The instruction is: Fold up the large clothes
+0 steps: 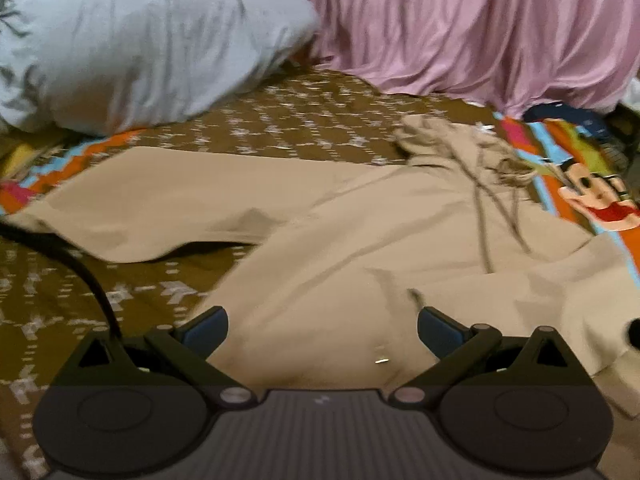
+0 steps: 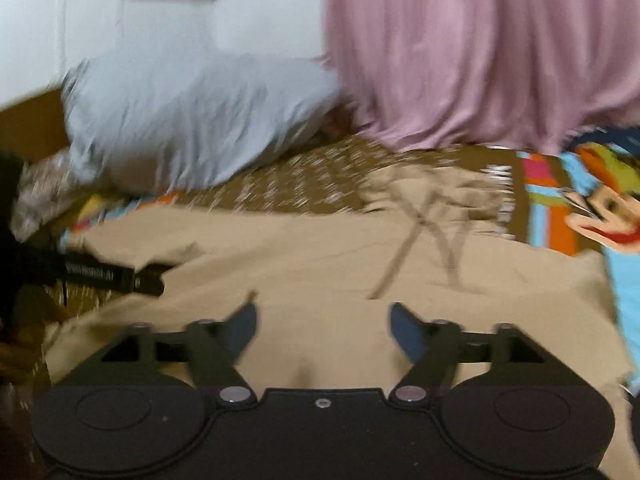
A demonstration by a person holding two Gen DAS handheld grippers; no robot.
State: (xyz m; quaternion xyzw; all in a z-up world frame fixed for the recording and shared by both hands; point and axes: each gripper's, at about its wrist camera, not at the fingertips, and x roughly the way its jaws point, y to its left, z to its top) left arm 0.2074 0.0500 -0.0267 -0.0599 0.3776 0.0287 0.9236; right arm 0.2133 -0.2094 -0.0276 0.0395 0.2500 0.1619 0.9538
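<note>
Lying flat on the bed point(image 1: 100, 304) is a big tan garment point(image 1: 360, 248), spread from the near right out to the far left. One long part point(image 1: 160, 200) runs off to the left, and its near edge curls up a little, with a dark gap under it. Two thin cords point(image 1: 488, 216) hang down from the bunched far end point(image 1: 460, 140) near the right.

The left gripper point(image 1: 322, 330) hovers over the near middle of the garment. Its jaws are spread wide and hold nothing. The right gripper point(image 2: 322, 328) hovers over the cloth too, jaws wide apart and bare. In the right view, the left gripper's black body point(image 2: 112, 276) shows at the left edge of the garment.

A brown patterned bedspread point(image 1: 280, 120) shows bare between the garment and the far things, and again at the near left. At the far left sits a pale blue pillow point(image 1: 140, 48). At the far right hangs a pink cloth point(image 1: 480, 28). A bright cartoon sheet point(image 1: 592, 196) lies along the garment's right edge. A black cable point(image 1: 80, 264) curves over the near left.
</note>
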